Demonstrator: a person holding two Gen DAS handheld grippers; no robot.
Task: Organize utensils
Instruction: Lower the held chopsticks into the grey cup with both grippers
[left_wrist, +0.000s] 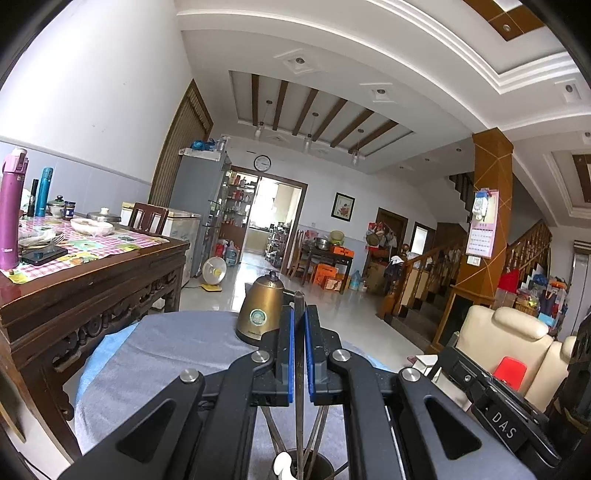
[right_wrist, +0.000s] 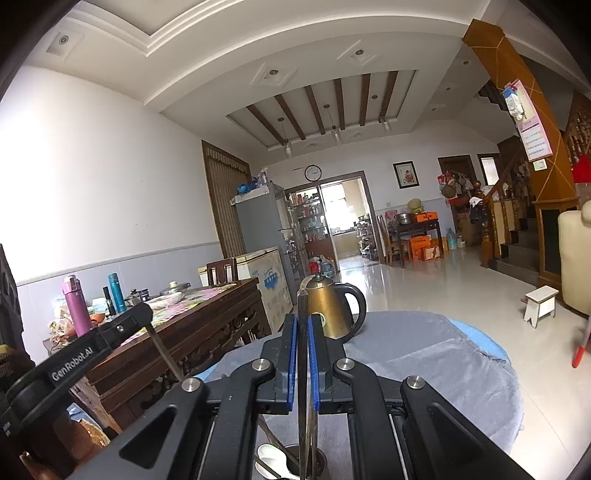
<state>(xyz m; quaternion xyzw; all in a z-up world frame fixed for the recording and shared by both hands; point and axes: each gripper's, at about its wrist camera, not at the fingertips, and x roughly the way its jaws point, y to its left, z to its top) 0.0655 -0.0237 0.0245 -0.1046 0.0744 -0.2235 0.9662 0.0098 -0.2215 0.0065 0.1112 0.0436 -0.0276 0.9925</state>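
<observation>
A large tiled room fills both views, with a dark carved table (left_wrist: 92, 280) along the left of each frame. In the lower middle sits a round table under a grey cloth (left_wrist: 177, 350), and on it a brass kettle (left_wrist: 264, 314).

The left gripper (left_wrist: 299, 354) has its blue pads pressed on a thin dark chopstick (left_wrist: 299, 332) that stands upright between them. The right gripper (right_wrist: 303, 362) pinches a similar chopstick (right_wrist: 302, 332) the same way. Both sticks run down into a holder (left_wrist: 303, 463) at the bottom edge – cut off by the frame, with a white spoon (left_wrist: 282, 463) and more utensils inside.

Only the right view shows the kettle's black handle and a small white stool (right_wrist: 541, 304) at mid right; it also catches the left gripper from the side at lower left. Only the left view shows a cream armchair (left_wrist: 517, 354) at right, and the right gripper's body at lower right. Whether the chopstick tips touch the holder's bottom is hidden.
</observation>
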